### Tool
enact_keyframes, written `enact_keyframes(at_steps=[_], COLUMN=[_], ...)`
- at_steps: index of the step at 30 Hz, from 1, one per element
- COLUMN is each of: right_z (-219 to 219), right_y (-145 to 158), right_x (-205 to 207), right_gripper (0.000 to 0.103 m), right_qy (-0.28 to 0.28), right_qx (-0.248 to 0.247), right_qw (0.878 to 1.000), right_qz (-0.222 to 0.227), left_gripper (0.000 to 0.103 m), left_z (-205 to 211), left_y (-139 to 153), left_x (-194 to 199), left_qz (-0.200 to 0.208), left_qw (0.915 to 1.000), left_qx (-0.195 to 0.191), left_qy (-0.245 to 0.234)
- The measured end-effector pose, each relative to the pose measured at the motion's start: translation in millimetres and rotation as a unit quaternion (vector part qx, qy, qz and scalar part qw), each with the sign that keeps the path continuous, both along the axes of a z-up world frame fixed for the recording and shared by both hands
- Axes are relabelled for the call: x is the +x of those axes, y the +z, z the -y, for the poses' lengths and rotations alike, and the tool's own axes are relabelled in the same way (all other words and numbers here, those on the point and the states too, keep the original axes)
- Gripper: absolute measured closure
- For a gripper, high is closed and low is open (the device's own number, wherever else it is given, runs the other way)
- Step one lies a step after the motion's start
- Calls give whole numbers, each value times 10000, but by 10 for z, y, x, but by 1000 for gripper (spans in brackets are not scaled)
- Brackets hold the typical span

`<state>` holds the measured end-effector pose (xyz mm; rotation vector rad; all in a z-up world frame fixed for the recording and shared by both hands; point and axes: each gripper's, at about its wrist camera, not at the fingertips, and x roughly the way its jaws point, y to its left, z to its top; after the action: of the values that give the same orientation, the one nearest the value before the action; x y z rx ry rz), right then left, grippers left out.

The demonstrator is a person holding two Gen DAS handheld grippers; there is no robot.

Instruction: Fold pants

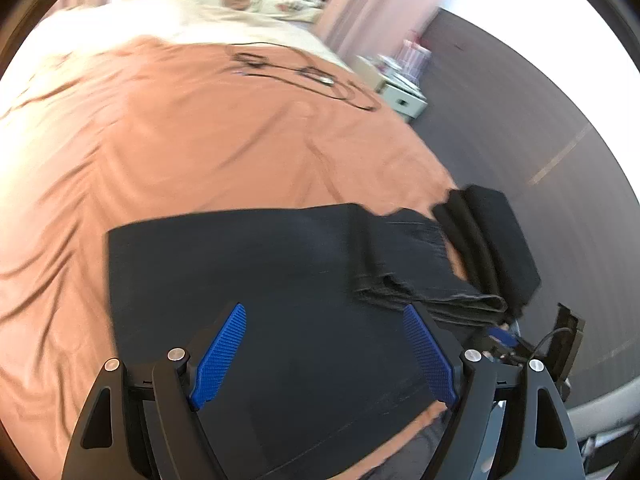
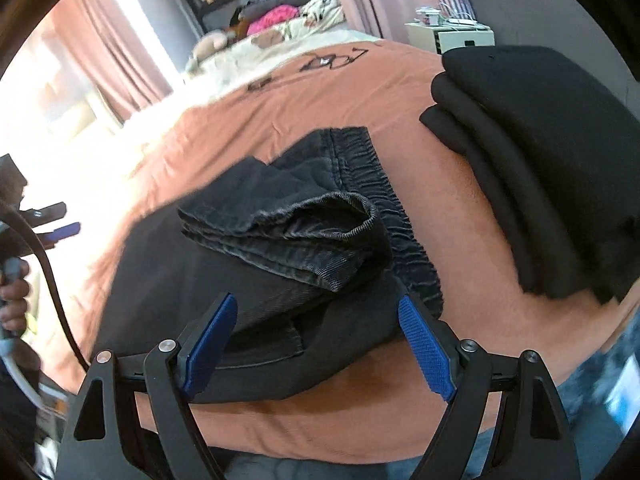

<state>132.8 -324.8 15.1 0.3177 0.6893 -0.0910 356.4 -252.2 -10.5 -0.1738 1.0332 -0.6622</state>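
Left wrist view first: the left claw [image 1: 322, 354] hangs wide open with nothing between its blue pads, poised over the flat dark panel of the pants [image 1: 248, 280], which lie spread on the orange bedspread [image 1: 160, 140]. Further right in that view the leg ends [image 1: 420, 280] are doubled back into a thick roll resting on the panel, and beyond them a stack of folded black clothes [image 1: 492, 240] sits near the bed's edge. Right wrist view next: the right claw [image 2: 318, 346] is likewise spread wide and grips nothing, hovering just above the near edge of the pants [image 2: 260, 300]; the hemmed cuffs [image 2: 304, 236] lie piled across the garment, touching the gathered elastic waistband [image 2: 372, 184], with the black stack [image 2: 540, 160] well apart on the right. By my reading the task is partway through: the legs seem brought together and folded up toward the waist, but the bundle is loose and uneven, so at least one more fold and some squaring of edges appear to remain.
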Motion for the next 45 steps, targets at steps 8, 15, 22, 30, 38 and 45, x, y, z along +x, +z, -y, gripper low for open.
enact_keyframes(at_steps=[8, 15, 22, 30, 38, 45], right_z=[-197, -236, -303, -234, -247, -166], right_y=[84, 52, 43, 67, 144, 30], right_x=[236, 262, 179, 41, -99, -136], right_gripper=[21, 48, 84, 96, 97, 96], right_qy=[63, 68, -31, -152, -190, -370], right_qx=[-853, -1038, -1175, -728, -323, -138], right_qw=[9960, 9943, 9931, 9972, 9992, 9991], right_qz=[-264, -218, -57, 70, 114, -122], left_gripper=[20, 23, 45, 54, 92, 91], left_z=[-716, -1250, -1283, -1182, -1203, -1208], left_y=[-418, -900, -1285, -1438, -1342, -1389], left_x=[-66, -166, -245, -296, -279, -246], left_qz=[-295, -887, -1465, -1630, -1500, -1565], left_qw=[9961, 9849, 9781, 9782, 9791, 9785], left_qx=[1, -225, -353, -208, -259, -171], left_qy=[830, 1469, 1436, 1274, 1351, 1332])
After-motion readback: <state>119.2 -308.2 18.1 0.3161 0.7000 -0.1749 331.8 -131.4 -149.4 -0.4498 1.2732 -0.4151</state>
